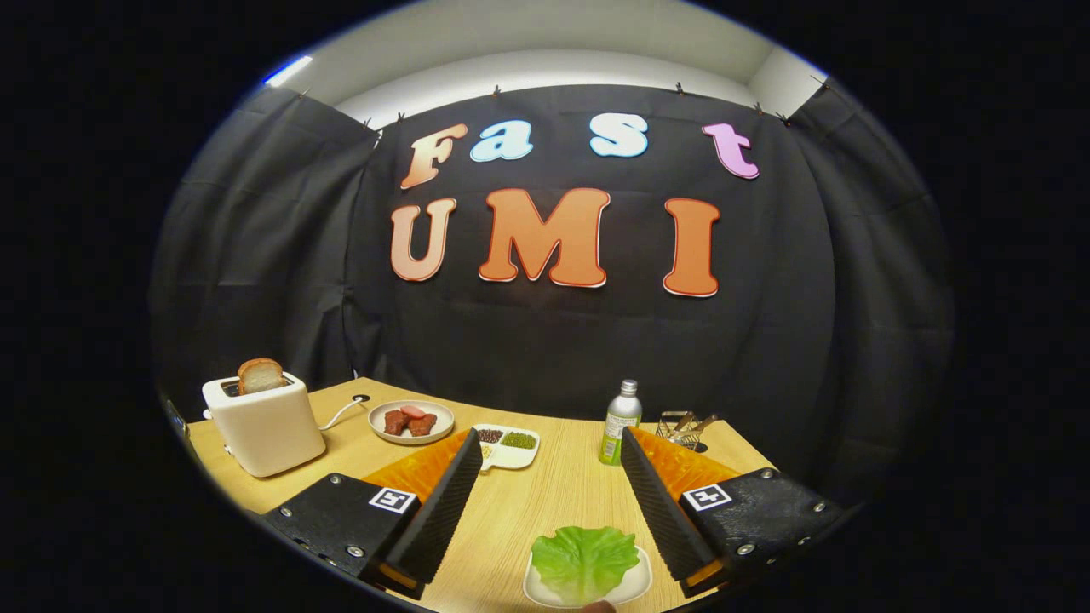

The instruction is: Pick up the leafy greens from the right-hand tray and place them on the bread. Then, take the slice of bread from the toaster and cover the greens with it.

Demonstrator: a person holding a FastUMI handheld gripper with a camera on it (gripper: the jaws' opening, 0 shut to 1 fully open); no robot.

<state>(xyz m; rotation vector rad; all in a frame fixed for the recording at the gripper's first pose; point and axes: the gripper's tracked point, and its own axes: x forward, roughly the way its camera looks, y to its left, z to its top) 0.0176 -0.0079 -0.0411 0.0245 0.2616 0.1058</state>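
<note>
While gripper (552, 443) gapes wide | ruffled leafy greens (584, 559) between fingers | boxy toaster (265, 423), domed bread slice (261, 375)

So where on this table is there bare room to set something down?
Bare wood runs between the open tool fingers, from the lettuce tray up to the divided dish and bottle. The far edge is crowded: toaster, meat plate, dish, bottle, wire rack.

My surface (545, 502) is pale wood grain. On it sit a white toaster (266, 423), a plate of meat (411, 421), a small divided dish (507, 445), a bottle (620, 422), a wire rack (684, 427), and a white tray with leafy greens (586, 562) between my tool's (545, 451) wide-apart fingers.
</note>
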